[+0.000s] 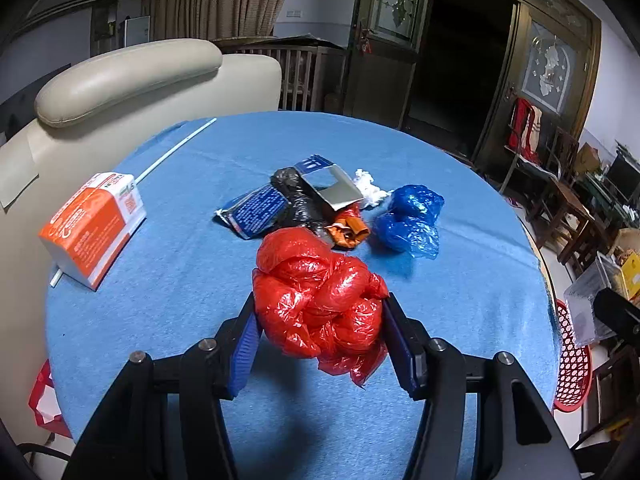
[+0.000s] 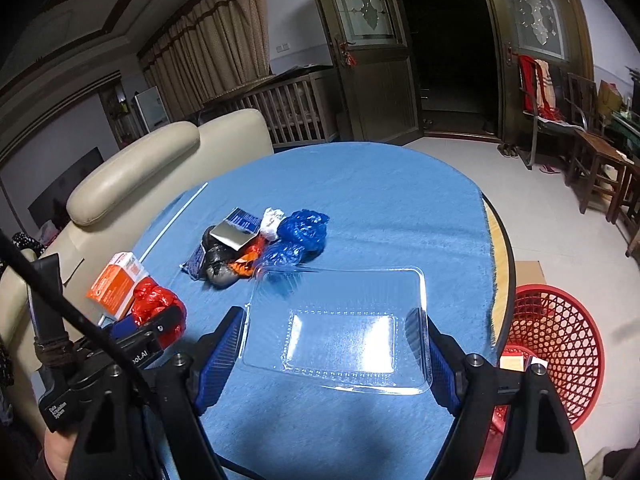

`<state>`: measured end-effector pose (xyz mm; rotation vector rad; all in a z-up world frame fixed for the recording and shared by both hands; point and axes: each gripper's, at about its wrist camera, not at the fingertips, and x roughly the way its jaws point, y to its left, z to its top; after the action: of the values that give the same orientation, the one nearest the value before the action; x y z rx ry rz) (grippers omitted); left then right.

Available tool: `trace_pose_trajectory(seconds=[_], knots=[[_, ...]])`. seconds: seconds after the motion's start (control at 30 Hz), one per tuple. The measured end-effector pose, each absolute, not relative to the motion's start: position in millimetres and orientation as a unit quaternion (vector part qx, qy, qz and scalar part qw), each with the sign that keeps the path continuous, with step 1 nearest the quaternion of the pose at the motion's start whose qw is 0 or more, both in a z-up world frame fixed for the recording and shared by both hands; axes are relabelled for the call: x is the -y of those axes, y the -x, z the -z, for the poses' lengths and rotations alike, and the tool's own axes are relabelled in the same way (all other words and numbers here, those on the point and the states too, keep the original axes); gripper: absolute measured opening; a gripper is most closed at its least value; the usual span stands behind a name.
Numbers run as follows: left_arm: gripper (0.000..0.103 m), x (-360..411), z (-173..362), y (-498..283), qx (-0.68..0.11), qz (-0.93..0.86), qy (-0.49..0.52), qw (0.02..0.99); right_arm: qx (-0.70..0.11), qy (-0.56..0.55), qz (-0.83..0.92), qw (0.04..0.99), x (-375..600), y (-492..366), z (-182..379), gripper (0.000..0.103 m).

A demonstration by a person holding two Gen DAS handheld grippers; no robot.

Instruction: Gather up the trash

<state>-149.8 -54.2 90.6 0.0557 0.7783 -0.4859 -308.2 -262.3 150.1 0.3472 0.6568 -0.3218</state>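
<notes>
Big risk first: you have both tools loaded at once over the blue-covered desk (image 2: pixel 380 200), and the red basket (image 2: pixel 560 332) sits off the desk edge at about four o'clock in your right view, low on the floor, so either load may have a long carry over open floor. The clear plastic tray (image 2: pixel 340 324) is the likelier loser, I'd say: it is wide, slick and flexible, the right gripper (image 2: pixel 336 344) has its jaws spread far and pressing only on the tray's two side rims, and any tilt or squeeze could bow it and let it pop out. Next, the red plastic bag (image 1: pixel 320 304): your left gripper (image 1: pixel 320 332) has jaws closed onto the crumpled wad from both sides, but a loose tail hangs at about five o'clock under it, and thin film can slide through pads if you swing fast. Smaller worry: the pile at twelve o'clock in the left view, black bag (image 1: pixel 300 204), blue bag (image 1: pixel 412 220), white tissue (image 1: pixel 370 188) and orange wrapper (image 1: pixel 348 232), lies just beyond the red wad, so a forward dip could drag it. The orange carton (image 1: pixel 94 226) waits at ten o'clock. Pose: both tools point forward and slightly down, the left one held low beside the right.
</notes>
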Motion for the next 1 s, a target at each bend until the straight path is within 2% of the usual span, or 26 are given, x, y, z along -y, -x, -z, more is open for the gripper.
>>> trace_pose_trajectory(seconds=[0.27, 0.53, 1.0], knots=[[0.059, 37.1, -94.0, 151.9, -0.371, 0.208, -0.018, 0.905, -0.316, -0.166, 0.141, 0.924, 257.0, 302.6, -152.9, 0.083], [0.059, 30.7, -100.5, 157.6, -0.365, 0.163, -0.047, 0.915, -0.314, -0.206, 0.108, 0.92, 270.2, 301.3, -133.0, 0.083], [0.059, 114.2, -116.4, 190.6, -0.347, 0.188, -0.128, 0.91, -0.28, -0.29, 0.1, 0.909, 340.9, 330.5, -111.4, 0.083]])
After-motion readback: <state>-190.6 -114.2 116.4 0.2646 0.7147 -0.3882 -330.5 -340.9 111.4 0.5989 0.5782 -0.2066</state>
